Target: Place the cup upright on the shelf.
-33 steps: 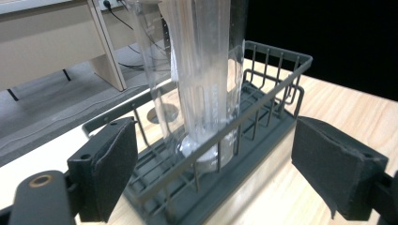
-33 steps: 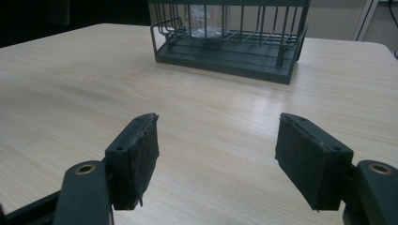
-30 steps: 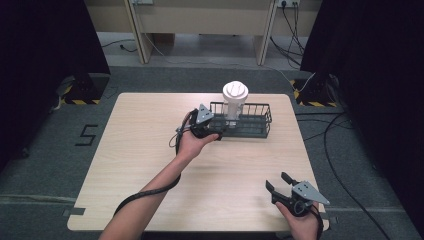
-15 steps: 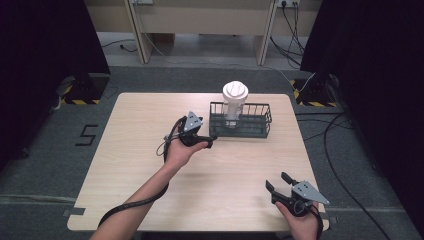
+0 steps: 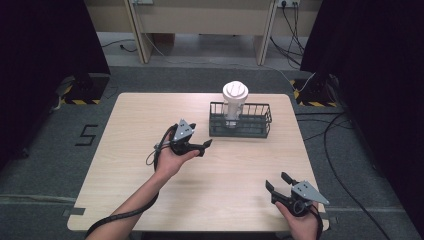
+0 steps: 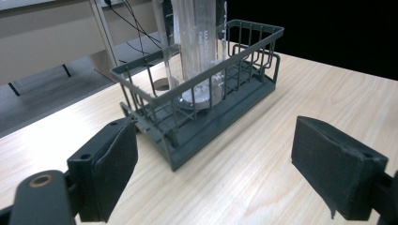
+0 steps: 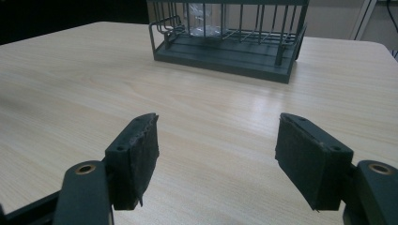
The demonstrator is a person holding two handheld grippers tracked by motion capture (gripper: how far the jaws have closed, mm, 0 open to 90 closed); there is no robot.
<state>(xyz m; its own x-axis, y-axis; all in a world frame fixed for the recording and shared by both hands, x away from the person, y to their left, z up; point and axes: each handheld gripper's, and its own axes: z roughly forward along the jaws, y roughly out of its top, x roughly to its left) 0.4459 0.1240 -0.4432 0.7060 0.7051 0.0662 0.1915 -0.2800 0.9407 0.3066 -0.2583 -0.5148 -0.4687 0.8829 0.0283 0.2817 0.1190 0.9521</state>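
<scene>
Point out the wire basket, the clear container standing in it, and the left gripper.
wire basket (image 5: 250,131), high view, front wall.
clear container (image 5: 235,92), high view, white lid.
left gripper (image 5: 206,146), high view, between its fingers.

A clear, white-lidded container (image 5: 235,102) stands upright in a dark wire basket (image 5: 240,131).

Left claw (image 6: 213,173): both black padded jaws stand wide apart with nothing between them, held above the light wood counter (image 6: 291,98). Ahead of the claw, a dark grey wire basket (image 6: 206,89) sits on the counter, one corner turned toward the camera. Inside it a clear plastic cylinder container (image 6: 199,47) stands upright, faint print down its side, its top out of frame.
</scene>
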